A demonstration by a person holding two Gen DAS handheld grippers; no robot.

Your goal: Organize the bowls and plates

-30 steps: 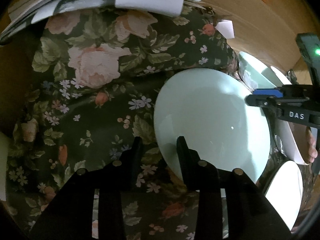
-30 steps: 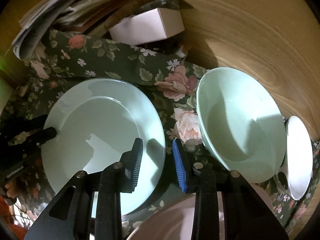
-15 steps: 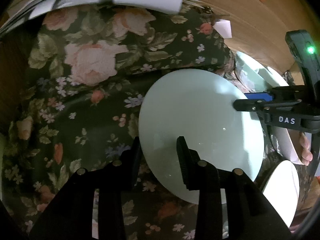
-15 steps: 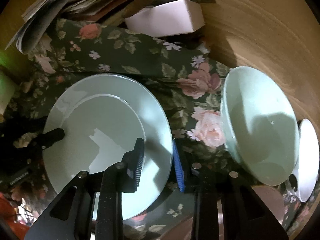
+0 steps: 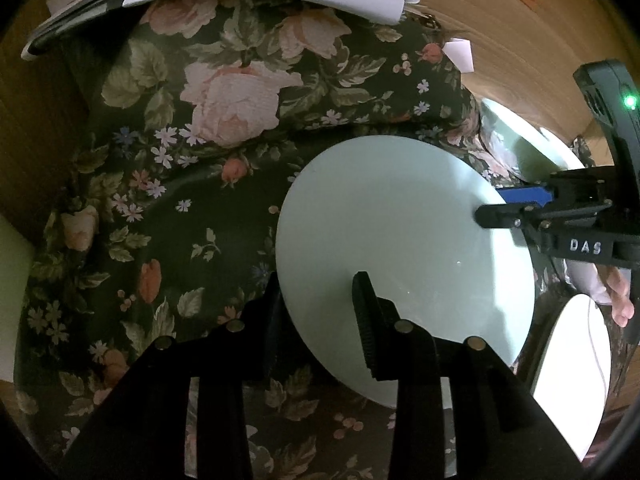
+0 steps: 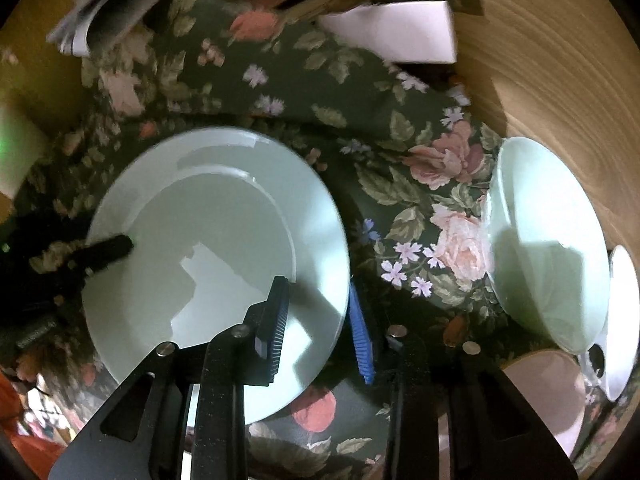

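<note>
Since a second ago the pale green plate (image 6: 208, 248) has travelled away from the green bowl (image 6: 548, 248), which now sits further toward the right edge of the right wrist view, and more of the floral cloth (image 6: 320, 92) shows between them.

At the left of that view, the left tool (image 6: 120, 244) reaches in over the plate's left rim. Its own camera shows it (image 5: 318, 280) set narrow on the plate (image 5: 400, 240), one finger on top and one beneath, clamping the rim. At lower centre, the right tool (image 6: 316, 284) straddles the opposite rim, black pad over the plate and blue pad at its outer edge. Its jaws have just been opening a little with the rim between them; whether the pads press cannot be told. A dark shadow beside the plate suggests it is lifted off the cloth.

Right of the plate, the bowl stands on the cloth near the bare wooden surface (image 6: 560, 60). A pinkish dish (image 6: 552, 392) lies below it, and a white cup (image 6: 624, 320) sits at the far right.

Judged from this, the task is early: nothing is stacked or grouped. One plate is in transit, with the bowl, dish and cup left to sort.
</note>
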